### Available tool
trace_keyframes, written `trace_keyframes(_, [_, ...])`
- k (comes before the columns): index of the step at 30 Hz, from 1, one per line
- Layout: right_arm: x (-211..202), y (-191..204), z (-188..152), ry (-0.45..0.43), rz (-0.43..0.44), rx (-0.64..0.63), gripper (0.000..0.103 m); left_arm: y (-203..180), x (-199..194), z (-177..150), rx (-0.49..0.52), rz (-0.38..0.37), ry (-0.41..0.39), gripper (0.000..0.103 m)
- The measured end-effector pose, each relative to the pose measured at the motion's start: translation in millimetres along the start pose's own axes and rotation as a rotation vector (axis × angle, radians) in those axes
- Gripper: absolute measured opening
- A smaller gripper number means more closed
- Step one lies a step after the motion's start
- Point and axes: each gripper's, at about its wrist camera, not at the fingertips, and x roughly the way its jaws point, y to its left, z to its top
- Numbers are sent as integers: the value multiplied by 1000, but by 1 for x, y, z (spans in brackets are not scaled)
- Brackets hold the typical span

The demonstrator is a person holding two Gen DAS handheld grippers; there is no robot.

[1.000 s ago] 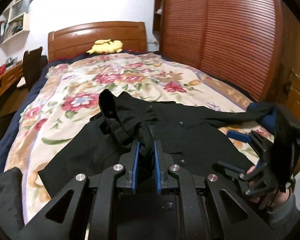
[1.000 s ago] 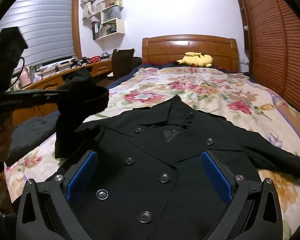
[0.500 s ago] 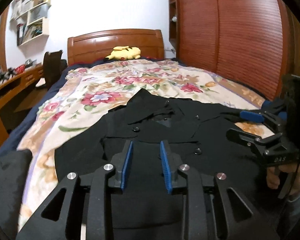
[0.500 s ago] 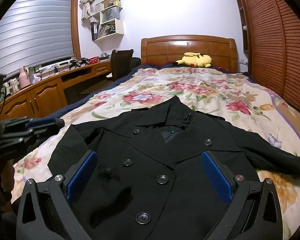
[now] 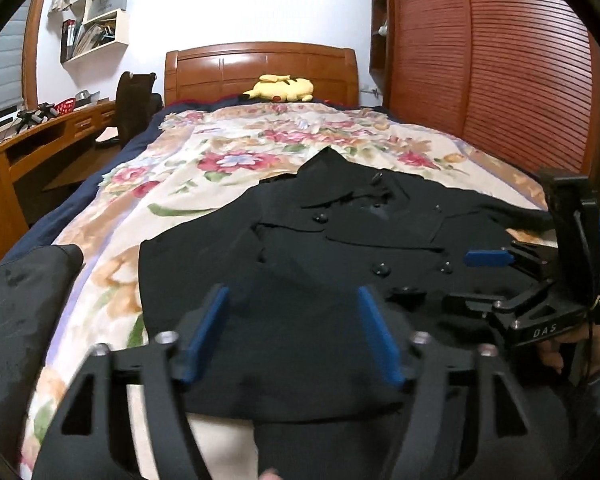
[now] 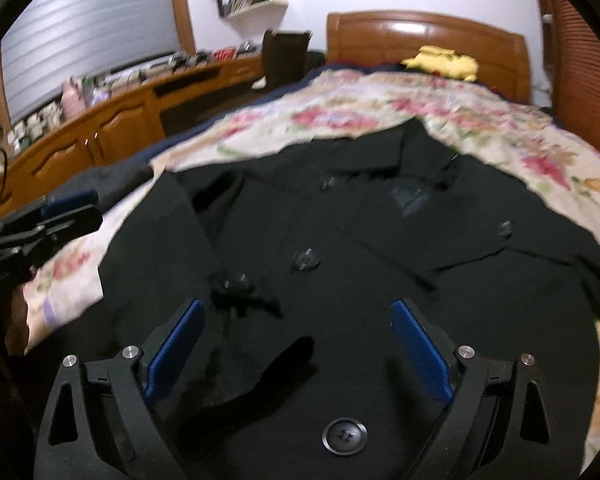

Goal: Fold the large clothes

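A black double-breasted coat (image 5: 340, 248) lies front-up on the floral bedspread (image 5: 228, 160), collar toward the headboard. Its left sleeve is folded in over the front, the cuff lying near the buttons (image 6: 240, 284). My left gripper (image 5: 296, 300) is open and empty, low over the coat's hem. My right gripper (image 6: 296, 312) is open and empty, just above the coat's front buttons. It also shows at the right of the left wrist view (image 5: 496, 276). The coat's right sleeve (image 5: 512, 212) stretches out toward the right bed edge.
A yellow plush toy (image 5: 282, 88) lies by the wooden headboard (image 5: 260, 68). A wooden desk (image 6: 112, 128) and a chair (image 5: 134, 100) stand left of the bed. A slatted wooden wardrobe (image 5: 480, 60) runs along the right. A dark cloth (image 5: 16, 304) lies at the bed's left corner.
My left gripper let go of the left sleeve, which now lies folded over the coat's front, then opened wide and drew back. My right gripper moved lower and closer over the coat.
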Motion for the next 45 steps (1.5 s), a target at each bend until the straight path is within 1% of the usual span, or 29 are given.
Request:
trace_keyframes(2, [5, -2, -1, 25, 13, -7, 94, 1, 1, -1, -2, -3, 5, 75])
trace_keyframes(3, [6, -3, -2, 36, 21, -11, 92, 3, 1, -2, -9, -7, 4, 79])
trace_keyframes(7, [8, -8, -2, 62, 51, -23, 86, 7, -1, -3, -24, -17, -2, 80])
trace_keyframes(10, [12, -6, -1, 91, 74, -13, 77, 9, -1, -4, -27, -22, 0, 80])
trace_keyframes(11, [13, -9, -2, 98, 82, -6, 71, 9, -1, -4, -23, -16, -1, 80])
trace_keyframes(12, [13, -10, -4, 106, 91, 0, 62, 9, -1, -4, -20, -11, -3, 80])
trace_keyframes(13, [13, -7, -2, 116, 102, 3, 58, 9, -2, -4, -16, -5, -5, 80])
trace_keyframes(14, [13, -8, -2, 127, 110, 4, 50, 9, -2, -4, -13, 1, -7, 80])
trace_keyframes(15, [14, -9, -3, 135, 108, 3, 33, 8, -4, -5, -12, 6, -10, 80])
trace_keyframes(16, [13, -8, -1, 138, 105, -3, 25, 8, -4, -5, -13, 7, -12, 80])
trace_keyframes(20, [2, 3, 11, 116, 99, 10, 18, 8, -7, -6, -17, 15, -24, 80])
trace_keyframes(21, [-2, 3, 13, 103, 80, 14, 13, 9, -8, -7, -22, 17, -26, 80])
trace_keyframes(24, [-20, 3, 20, 48, 8, 10, 9, 9, -9, -5, -27, 7, -32, 80])
trace_keyframes(29, [-55, -13, 33, -46, -110, 2, 9, 4, -13, -3, -33, -11, -50, 80])
trace_keyframes(32, [-71, -24, 32, -79, -204, -20, 9, -2, -13, -2, -28, -23, -57, 80])
trace_keyframes(37, [-74, -55, 26, -53, -308, 4, 8, -17, -15, 2, -18, -56, -76, 80])
trace_keyframes(41, [-61, -81, 16, -5, -388, 29, 8, -27, -17, 6, -21, -57, -93, 80])
trace_keyframes(45, [-50, -106, 7, 31, -451, 60, 8, -33, -14, 7, -24, -75, -86, 80])
